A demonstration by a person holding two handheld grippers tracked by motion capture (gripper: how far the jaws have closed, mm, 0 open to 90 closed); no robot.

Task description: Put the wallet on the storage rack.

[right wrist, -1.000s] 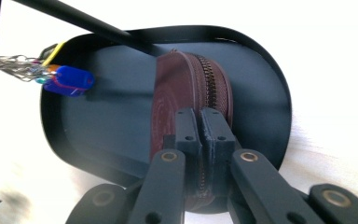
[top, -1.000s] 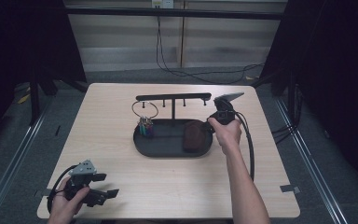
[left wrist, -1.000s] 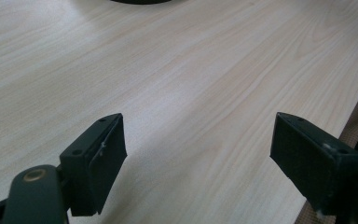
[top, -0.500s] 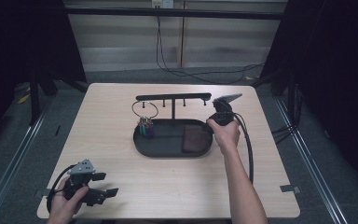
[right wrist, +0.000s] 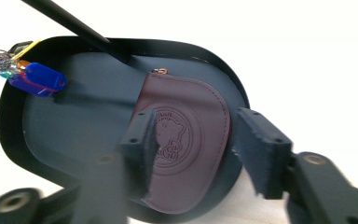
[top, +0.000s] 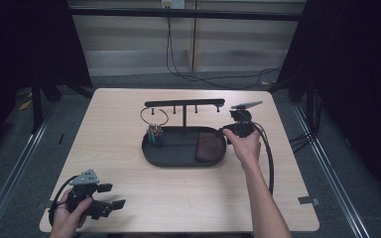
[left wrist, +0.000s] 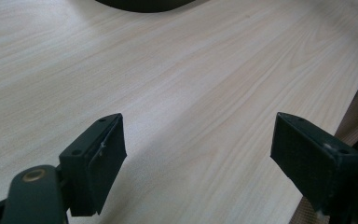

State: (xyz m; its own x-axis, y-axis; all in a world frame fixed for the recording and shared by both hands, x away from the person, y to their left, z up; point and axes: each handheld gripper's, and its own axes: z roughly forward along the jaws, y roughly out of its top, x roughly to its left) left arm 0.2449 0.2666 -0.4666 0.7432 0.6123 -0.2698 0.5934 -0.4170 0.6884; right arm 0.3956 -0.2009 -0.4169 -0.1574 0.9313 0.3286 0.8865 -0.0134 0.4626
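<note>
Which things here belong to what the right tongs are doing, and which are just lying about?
In the job:
- right tongs, just opened
- brown pouch
- black tray

Lying about:
- key bunch
- hanger bar
- left tongs, idle and open

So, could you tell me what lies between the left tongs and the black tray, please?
Only bare wooden table; the high view shows nothing between the left tongs and the black tray.

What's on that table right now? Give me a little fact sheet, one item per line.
Tray: black oval tray with a hook rack above it
In tray: maroon coin pouch, lying flat; keys with blue tag
Right gripper: jaws have just been opening, either side of the pouch, not pressing it
Left gripper: open over the bare wooden table
</note>
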